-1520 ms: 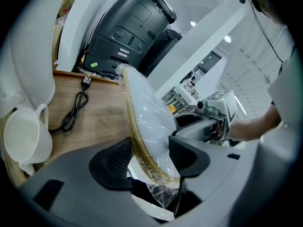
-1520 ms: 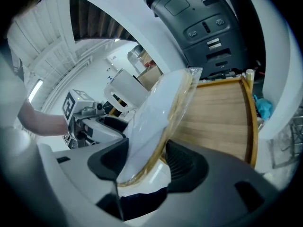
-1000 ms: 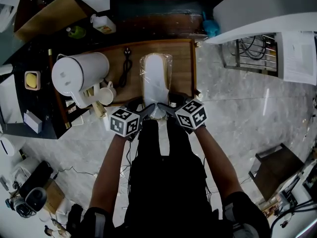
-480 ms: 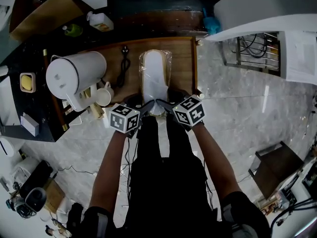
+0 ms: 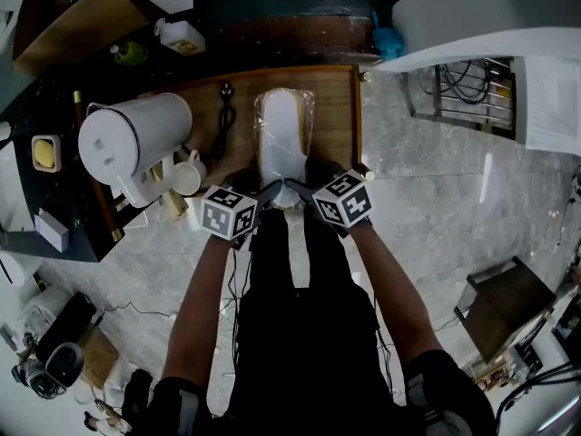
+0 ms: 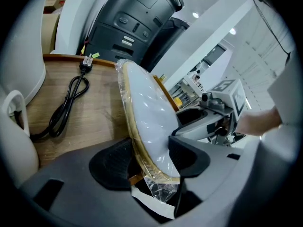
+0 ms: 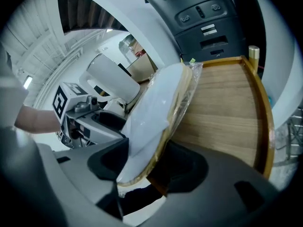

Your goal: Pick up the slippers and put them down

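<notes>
The slippers (image 5: 283, 143) are a white pair with tan soles, wrapped in clear plastic. They lie lengthwise on the wooden tray (image 5: 334, 121). My left gripper (image 5: 265, 194) and right gripper (image 5: 300, 193) meet at the pack's near heel end. In the left gripper view the slippers (image 6: 147, 117) stand on edge between the jaws of the left gripper (image 6: 150, 159), with both pads against them. From the other side, in the right gripper view, the right gripper (image 7: 147, 162) is shut on the slippers (image 7: 161, 103) the same way. The plastic's loose end hangs between the jaws.
A large white kettle (image 5: 134, 140) and a white mug (image 5: 191, 176) stand at the tray's left. A black power cord (image 5: 227, 118) lies on the wood beside the slippers. A dark counter with small items runs along the left. The floor is grey marble.
Both grippers have sunk a little toward the tray with the slippers' heel end between them. The jaws have not changed.
</notes>
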`<state>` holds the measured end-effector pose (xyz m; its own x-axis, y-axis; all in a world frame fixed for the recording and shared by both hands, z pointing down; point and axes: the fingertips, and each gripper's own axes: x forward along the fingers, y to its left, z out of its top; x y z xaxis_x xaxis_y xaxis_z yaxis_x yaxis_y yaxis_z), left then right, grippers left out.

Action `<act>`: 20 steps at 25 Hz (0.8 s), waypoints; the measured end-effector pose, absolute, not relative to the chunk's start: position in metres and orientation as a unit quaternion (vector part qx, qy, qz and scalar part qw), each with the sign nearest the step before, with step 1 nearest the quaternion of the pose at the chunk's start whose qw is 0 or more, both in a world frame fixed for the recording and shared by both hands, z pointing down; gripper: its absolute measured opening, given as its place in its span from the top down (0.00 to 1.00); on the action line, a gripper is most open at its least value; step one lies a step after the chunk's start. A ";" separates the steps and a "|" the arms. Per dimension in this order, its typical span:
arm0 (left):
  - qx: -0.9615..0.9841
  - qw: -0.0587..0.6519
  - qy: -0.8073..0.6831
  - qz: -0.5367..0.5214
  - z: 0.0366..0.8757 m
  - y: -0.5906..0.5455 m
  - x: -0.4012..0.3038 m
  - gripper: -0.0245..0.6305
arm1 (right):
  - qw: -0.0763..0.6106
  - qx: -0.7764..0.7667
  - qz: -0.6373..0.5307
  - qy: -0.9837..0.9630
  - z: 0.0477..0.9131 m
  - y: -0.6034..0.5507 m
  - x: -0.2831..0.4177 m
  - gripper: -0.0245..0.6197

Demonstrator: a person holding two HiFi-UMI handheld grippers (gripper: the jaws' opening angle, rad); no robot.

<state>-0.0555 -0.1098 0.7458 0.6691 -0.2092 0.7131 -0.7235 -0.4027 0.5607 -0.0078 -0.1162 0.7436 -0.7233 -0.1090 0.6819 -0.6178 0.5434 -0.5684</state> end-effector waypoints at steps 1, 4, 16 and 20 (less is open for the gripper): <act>0.789 0.459 -0.295 0.282 0.748 -0.109 -0.055 0.58 | 0.306 0.219 0.422 -0.825 0.745 -0.116 -0.007 0.58; 0.786 0.462 -0.298 0.282 0.752 -0.108 -0.055 0.58 | 0.316 0.219 0.419 -0.823 0.749 -0.115 -0.007 0.58; 0.779 0.474 -0.299 0.281 0.760 -0.109 -0.055 0.58 | 0.331 0.234 0.421 -0.811 0.756 -0.117 -0.006 0.58; 0.777 0.466 -0.307 0.290 0.762 -0.110 -0.055 0.58 | 0.336 0.247 0.414 -0.809 0.758 -0.118 -0.006 0.58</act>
